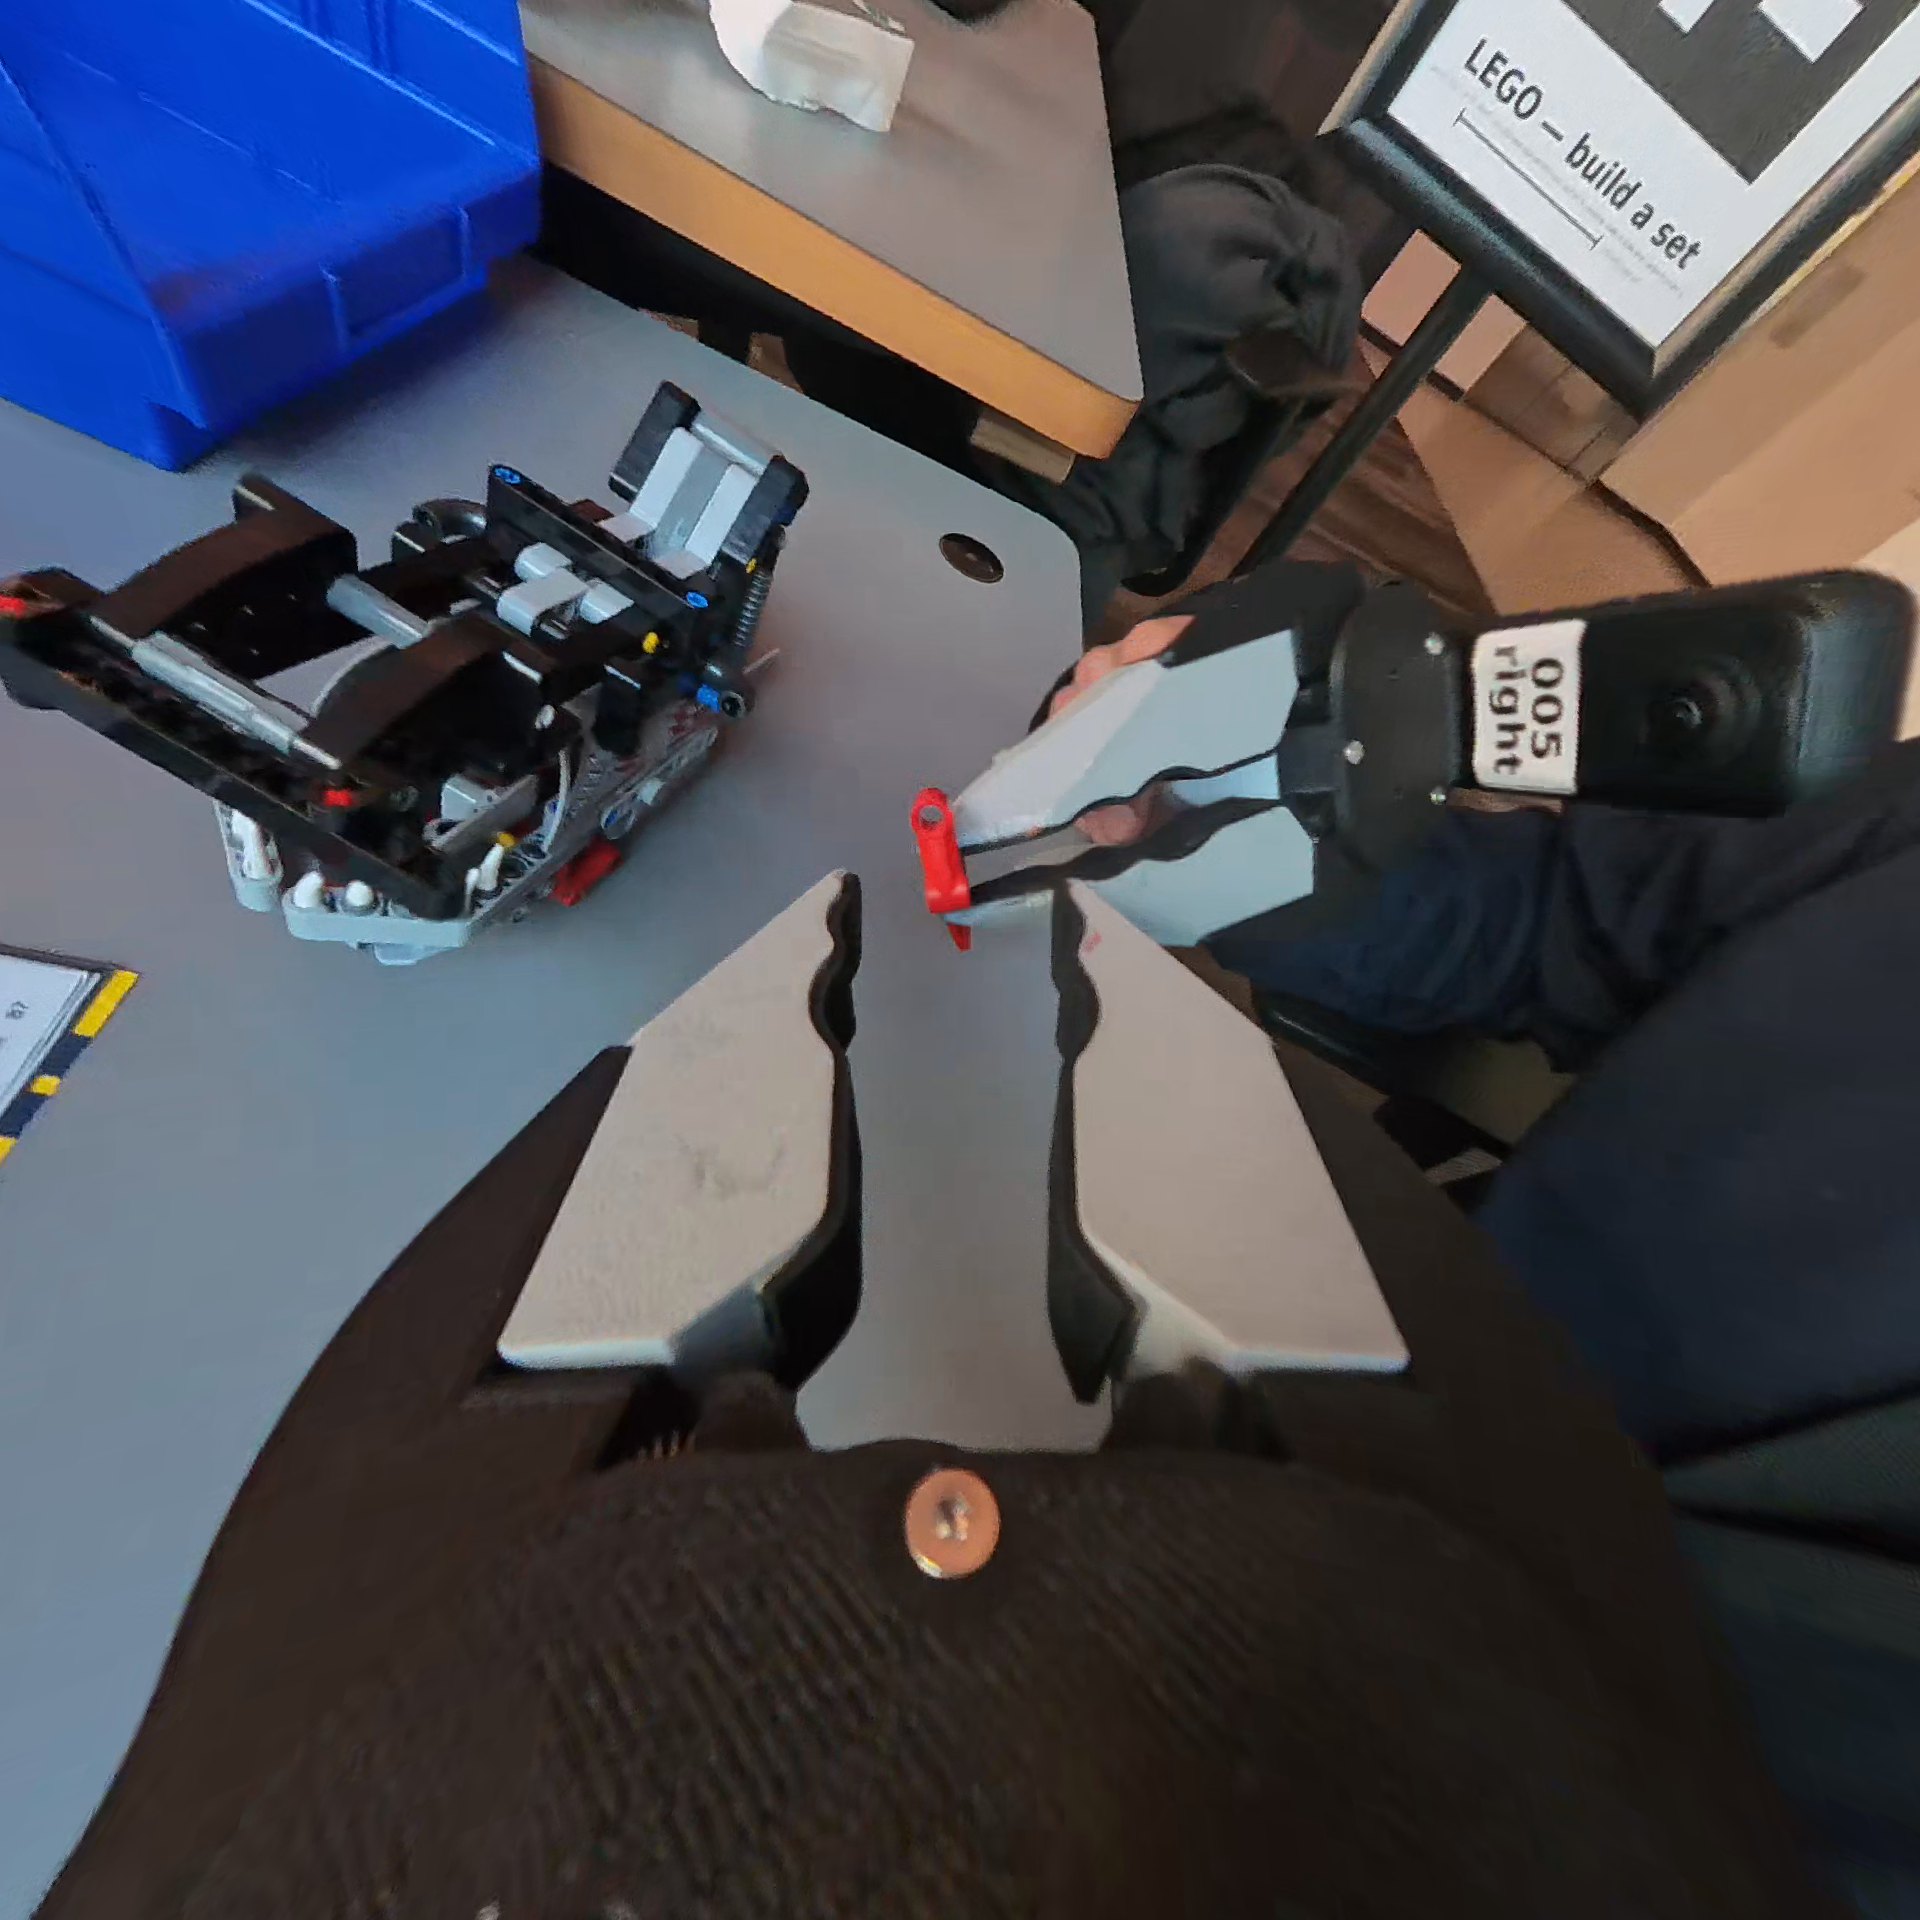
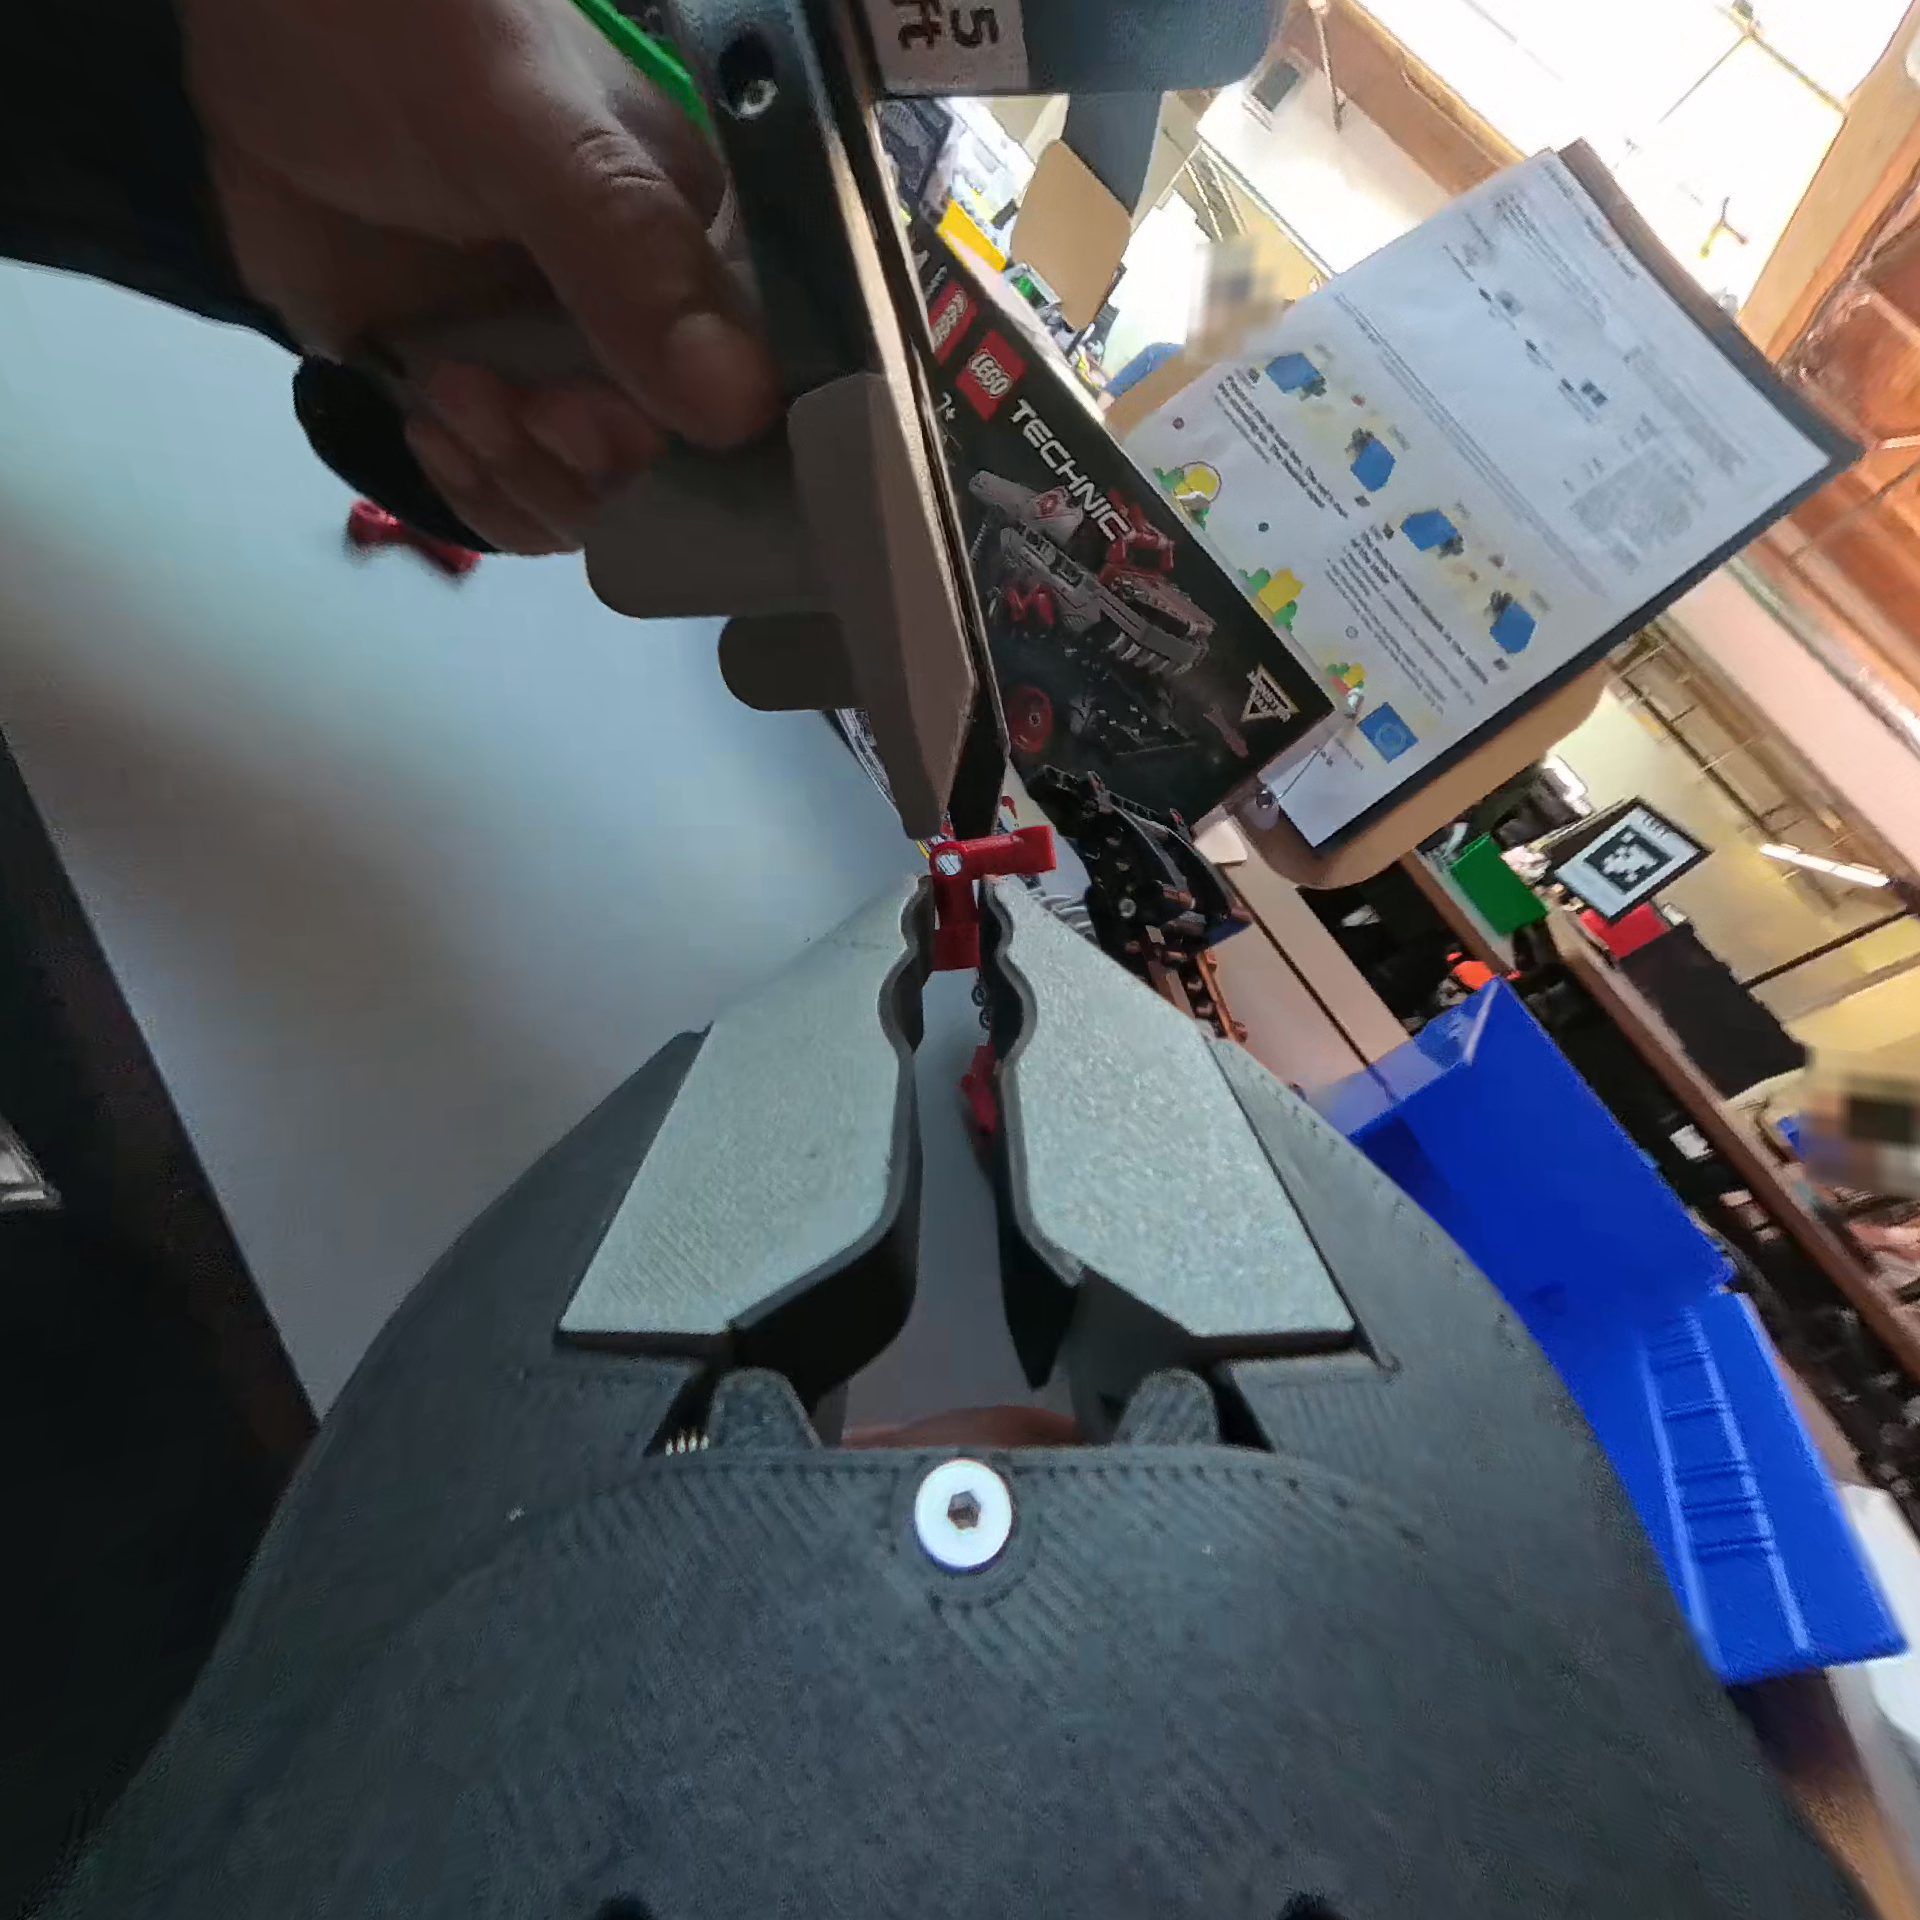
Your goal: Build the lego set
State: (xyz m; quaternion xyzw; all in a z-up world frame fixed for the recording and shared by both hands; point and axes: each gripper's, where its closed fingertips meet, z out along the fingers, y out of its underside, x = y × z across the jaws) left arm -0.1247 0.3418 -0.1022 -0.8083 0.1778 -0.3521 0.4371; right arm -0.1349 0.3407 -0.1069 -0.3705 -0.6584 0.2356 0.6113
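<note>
My right gripper (image 2: 956, 920) is shut on a small red lego connector (image 2: 987, 857) and holds it above the grey table (image 1: 312, 1195). In the left wrist view the right gripper (image 1: 971, 862) comes in from the right with the red connector (image 1: 940, 862) at its tips. My left gripper (image 1: 954, 899) is open and empty, with its fingertips close on either side of the connector. It shows edge-on from above in the right wrist view (image 2: 935, 800). The part-built black and grey lego model (image 1: 416, 686) stands on the table to the left.
A blue bin (image 1: 239, 208) stands behind the model. A booklet (image 1: 42, 1039) lies at the table's left edge. The lego box (image 2: 1091, 540) and an instruction sheet on a board (image 2: 1507, 436) stand at the back. A loose red piece (image 2: 405, 535) lies on the table. Both grippers' tips are close together, under 4 cm apart.
</note>
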